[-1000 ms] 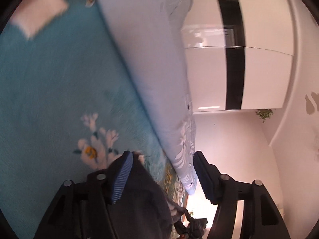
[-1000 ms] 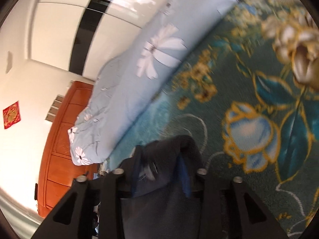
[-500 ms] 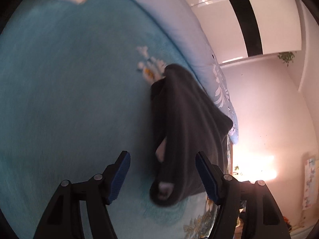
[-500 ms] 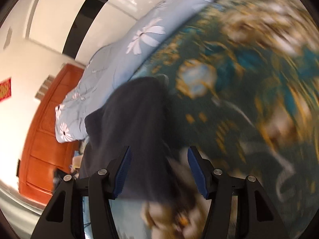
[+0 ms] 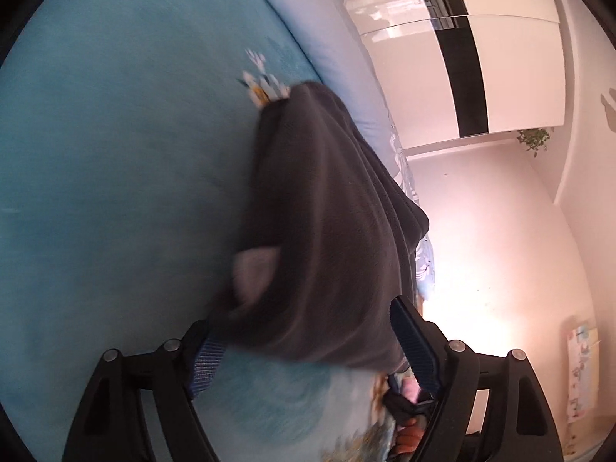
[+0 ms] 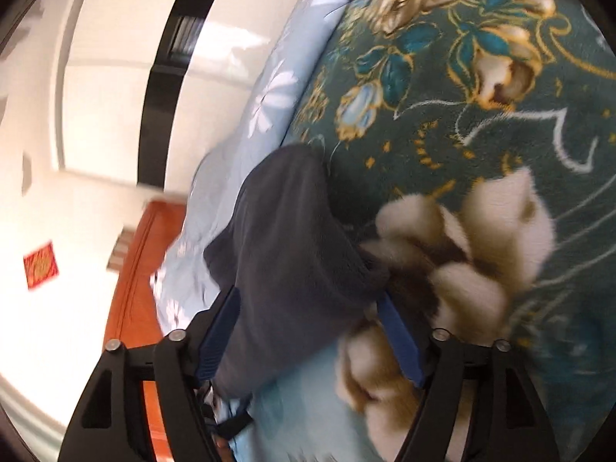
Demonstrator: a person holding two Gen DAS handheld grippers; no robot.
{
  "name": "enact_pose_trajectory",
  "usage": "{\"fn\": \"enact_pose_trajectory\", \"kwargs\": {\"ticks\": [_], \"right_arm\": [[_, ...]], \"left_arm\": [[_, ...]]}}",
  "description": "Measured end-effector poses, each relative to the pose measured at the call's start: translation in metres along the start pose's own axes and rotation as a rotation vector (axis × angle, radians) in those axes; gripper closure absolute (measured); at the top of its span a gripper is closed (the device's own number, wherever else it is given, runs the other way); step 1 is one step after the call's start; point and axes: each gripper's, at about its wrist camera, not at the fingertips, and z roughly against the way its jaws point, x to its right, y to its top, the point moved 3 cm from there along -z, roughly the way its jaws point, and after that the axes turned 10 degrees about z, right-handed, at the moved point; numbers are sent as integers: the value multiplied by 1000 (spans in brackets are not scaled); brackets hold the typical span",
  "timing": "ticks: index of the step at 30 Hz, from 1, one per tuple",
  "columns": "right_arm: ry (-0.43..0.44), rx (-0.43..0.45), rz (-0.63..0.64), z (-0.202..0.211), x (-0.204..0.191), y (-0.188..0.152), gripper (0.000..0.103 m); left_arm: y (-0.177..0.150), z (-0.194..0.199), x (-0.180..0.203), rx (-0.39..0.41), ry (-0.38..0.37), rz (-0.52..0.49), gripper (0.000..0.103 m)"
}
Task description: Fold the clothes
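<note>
The dark grey garment (image 5: 327, 231) lies bunched on my bed's teal floral blanket (image 5: 115, 154), just beside the pale blue duvet (image 5: 338, 57). My left hand-held gripper (image 5: 308, 350) spreads wide around the garment's near end; my right hand-held gripper (image 6: 308, 335) likewise gapes wide, gripping nothing.

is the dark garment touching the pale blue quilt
Touching. In the left wrist view the dark garment drapes over the edge of the pale blue quilt, hiding part of it with no gap; the right wrist view agrees.
</note>
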Motion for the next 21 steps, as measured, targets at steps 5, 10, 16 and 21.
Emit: {"fn": "enact_pose_trajectory", "kwargs": {"ticks": [5,10,16,21], "right_arm": [[-40,91,-44,-15,-4,6,26],[-9,150,-69,-19,-8,12,33],[-9,127,-84,-3,-2,6,75],[11,118,-73,24,-8,-7,80]], "left_arm": [[6,-14,5,58,10,70,18],[0,-5,3,81,-10,113,29],[-19,13,5,78,15,135,55],[-35,27,7,76,35,153,63]]}}
